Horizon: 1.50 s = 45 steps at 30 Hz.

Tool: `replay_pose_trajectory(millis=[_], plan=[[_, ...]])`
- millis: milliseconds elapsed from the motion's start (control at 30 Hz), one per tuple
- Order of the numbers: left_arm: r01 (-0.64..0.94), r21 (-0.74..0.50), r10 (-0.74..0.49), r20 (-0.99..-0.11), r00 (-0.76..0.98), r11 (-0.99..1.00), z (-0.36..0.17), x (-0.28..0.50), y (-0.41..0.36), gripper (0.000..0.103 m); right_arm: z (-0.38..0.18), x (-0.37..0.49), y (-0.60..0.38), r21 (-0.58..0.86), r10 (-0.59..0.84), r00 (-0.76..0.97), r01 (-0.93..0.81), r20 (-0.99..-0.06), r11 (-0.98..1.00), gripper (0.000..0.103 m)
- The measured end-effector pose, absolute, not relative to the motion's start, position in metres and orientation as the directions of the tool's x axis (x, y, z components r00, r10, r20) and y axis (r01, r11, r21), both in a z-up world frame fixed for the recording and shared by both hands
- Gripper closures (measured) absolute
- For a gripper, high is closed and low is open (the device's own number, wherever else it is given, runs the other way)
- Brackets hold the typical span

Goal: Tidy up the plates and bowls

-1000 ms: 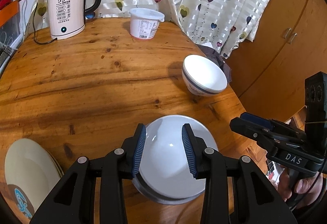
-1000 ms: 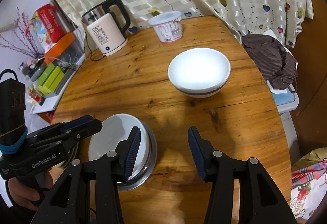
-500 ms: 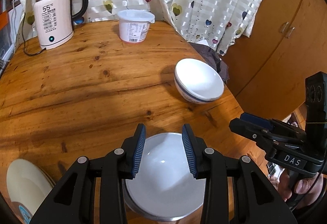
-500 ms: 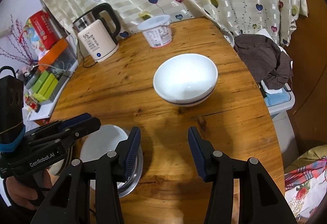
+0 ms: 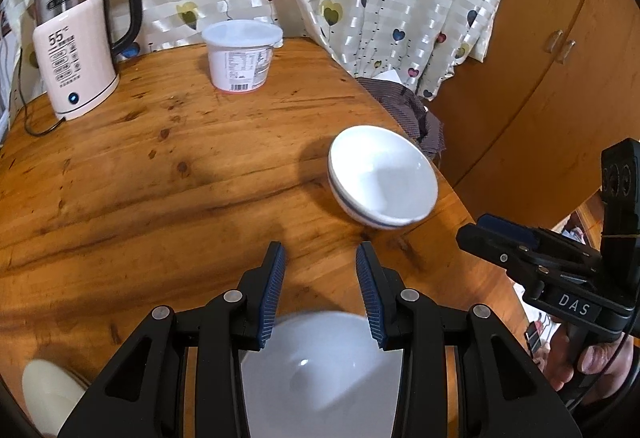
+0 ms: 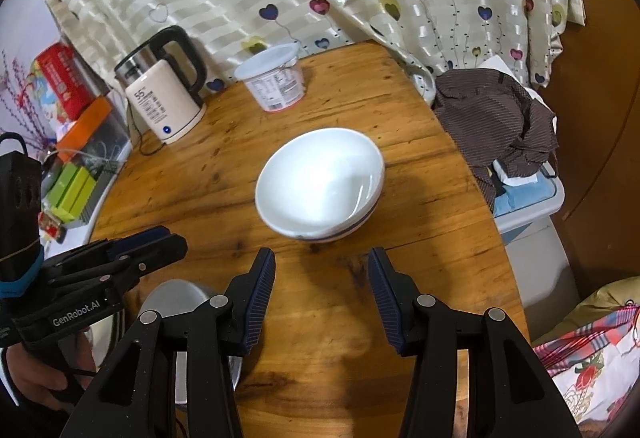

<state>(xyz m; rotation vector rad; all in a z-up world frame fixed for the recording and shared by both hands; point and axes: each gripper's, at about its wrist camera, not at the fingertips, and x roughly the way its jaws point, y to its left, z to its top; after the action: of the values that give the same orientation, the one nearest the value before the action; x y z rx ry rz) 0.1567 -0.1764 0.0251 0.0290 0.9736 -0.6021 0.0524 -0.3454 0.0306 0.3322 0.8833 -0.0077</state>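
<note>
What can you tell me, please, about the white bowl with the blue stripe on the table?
The bowl is round, glossy and white, ceramic by its look, with a dark blue band round the outside of its wall. It is empty and stands upright on the wooden table, near the edge where a brown cloth lies just off the table. Only the table touches it. The right gripper is open just short of it, with nothing between its fingers.

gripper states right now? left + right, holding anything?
Left gripper: open, nothing held; it is above the table, past the near white bowl.
Right gripper: open, nothing held; the blue-banded bowl lies ahead, untouched.
</note>
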Motion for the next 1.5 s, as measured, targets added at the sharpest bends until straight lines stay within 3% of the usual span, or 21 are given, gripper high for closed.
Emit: replay_pose_trajectory(millis=[533, 767, 1333, 1500], plan=[[0.533, -0.284, -0.497, -0.81, 0.312, 0.797, 0.013, 0.202, -0.214, 0.065, 0.016, 0.084, -0.372, 0.277, 0.092, 0.628, 0.203, -0.773, 0.939, 0.055], [0.518, -0.327, -0.516, -0.811, 0.276, 0.791, 0.006, 0.215, -0.219, 0.065, 0.008, 0.096, -0.379, 0.286, 0.099, 0.62, 0.21, -0.779, 0.935, 0.067], [0.482, -0.381, -0.536, -0.809, 0.239, 0.789, -0.013, 0.229, -0.229, 0.065, -0.008, 0.116, -0.381, 0.306, 0.128, 0.601, 0.204, -0.789, 0.93, 0.078], [0.496, -0.373, -0.536, -0.81, 0.237, 0.784, -0.016, 0.228, -0.233, 0.073, -0.008, 0.119, -0.379, 0.296, 0.121, 0.603, 0.2, -0.789, 0.934, 0.081]])
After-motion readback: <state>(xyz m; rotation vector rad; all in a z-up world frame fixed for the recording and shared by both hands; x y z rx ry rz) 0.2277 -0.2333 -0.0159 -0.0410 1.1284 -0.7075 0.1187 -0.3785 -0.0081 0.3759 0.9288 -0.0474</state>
